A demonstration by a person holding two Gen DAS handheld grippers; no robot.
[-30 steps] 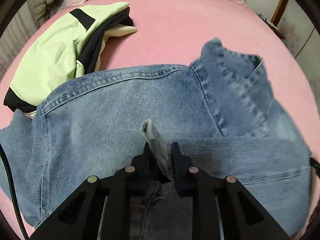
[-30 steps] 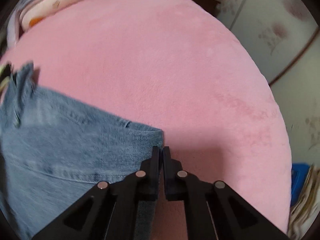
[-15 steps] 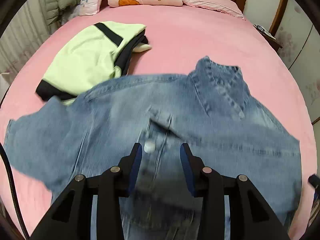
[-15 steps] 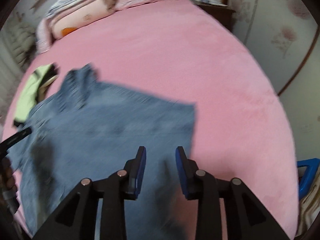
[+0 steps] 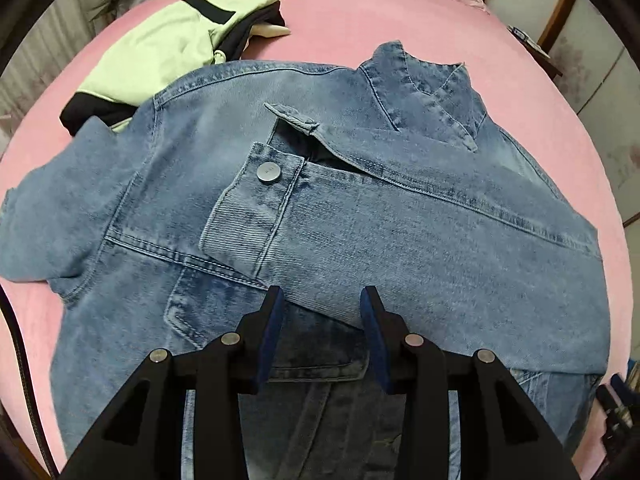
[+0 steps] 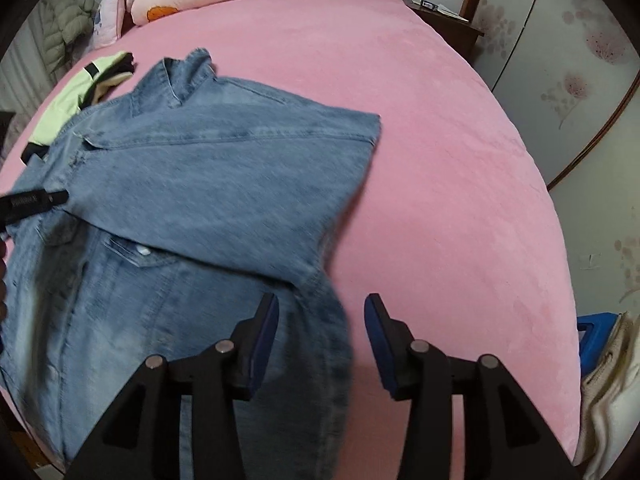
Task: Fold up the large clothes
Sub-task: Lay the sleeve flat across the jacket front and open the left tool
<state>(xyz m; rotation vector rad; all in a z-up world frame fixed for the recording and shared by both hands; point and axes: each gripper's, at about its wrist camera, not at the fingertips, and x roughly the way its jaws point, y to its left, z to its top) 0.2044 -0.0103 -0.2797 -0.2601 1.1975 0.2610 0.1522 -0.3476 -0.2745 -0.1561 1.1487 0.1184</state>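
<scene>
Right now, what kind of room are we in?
Most likely a home bedroom: the denim jacket lies on a pink-sheeted bed with pillows by the headboard and a wooden nightstand alongside.

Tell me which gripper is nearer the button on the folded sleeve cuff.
Left. The left gripper hangs open just below the cuff button; the right gripper, also open, sits over the denim jacket edge, farther off.
</scene>
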